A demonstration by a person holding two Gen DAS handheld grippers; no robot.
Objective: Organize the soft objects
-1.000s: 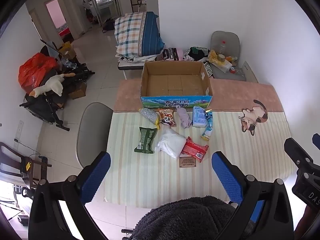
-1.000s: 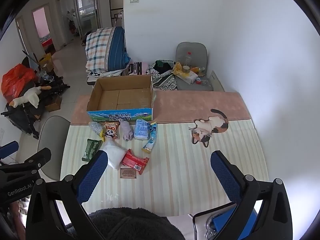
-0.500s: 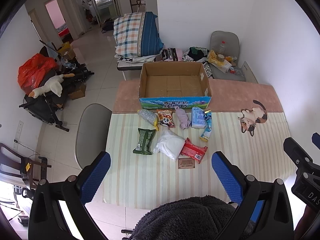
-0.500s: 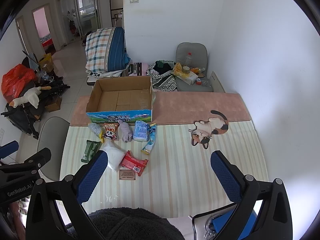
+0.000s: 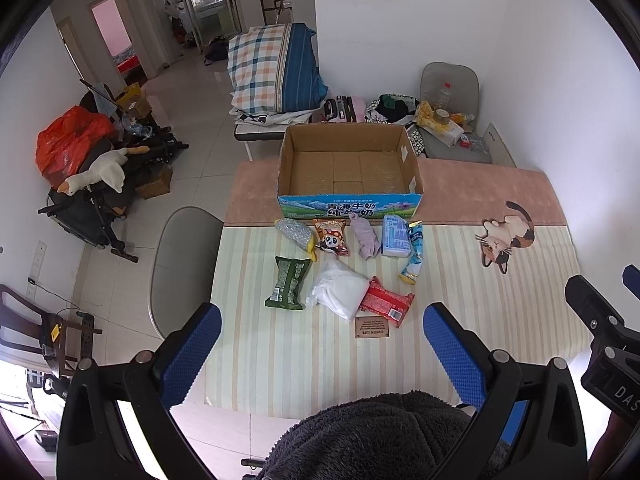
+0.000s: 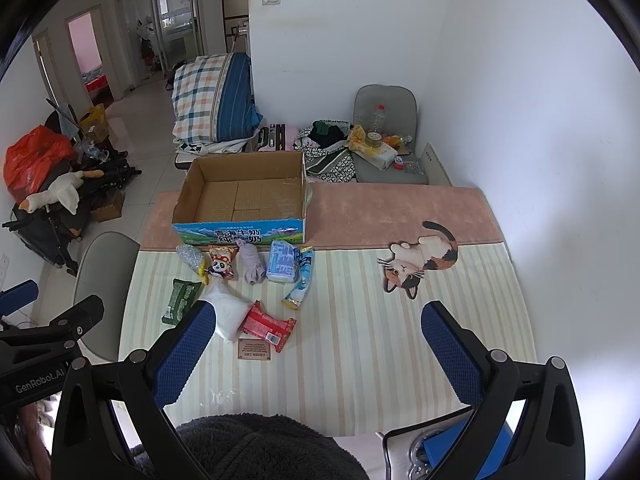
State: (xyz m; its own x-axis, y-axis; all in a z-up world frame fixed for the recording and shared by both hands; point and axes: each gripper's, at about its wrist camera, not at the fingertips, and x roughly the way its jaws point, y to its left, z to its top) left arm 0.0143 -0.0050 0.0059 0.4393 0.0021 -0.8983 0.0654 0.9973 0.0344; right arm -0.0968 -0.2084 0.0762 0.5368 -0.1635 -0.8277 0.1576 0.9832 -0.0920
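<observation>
Brown cardboard box (image 5: pixel 348 168) with a blue-green printed front, pale green-and-cream striped tablecloth (image 5: pixel 304 356) — pink far band, calico cat print (image 5: pixel 505 237), dark green packet (image 5: pixel 289 282), red packet (image 5: pixel 386 301), white bag (image 5: pixel 338 287), blue gripper pads (image 5: pixel 191 354).

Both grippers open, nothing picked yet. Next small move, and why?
Probably lower the left gripper toward the green packet. Both it and the right gripper are open and hold nothing, well back from the items. The cardboard box is empty, and the packet lies at the left edge of the cluster, on that gripper's side.
</observation>
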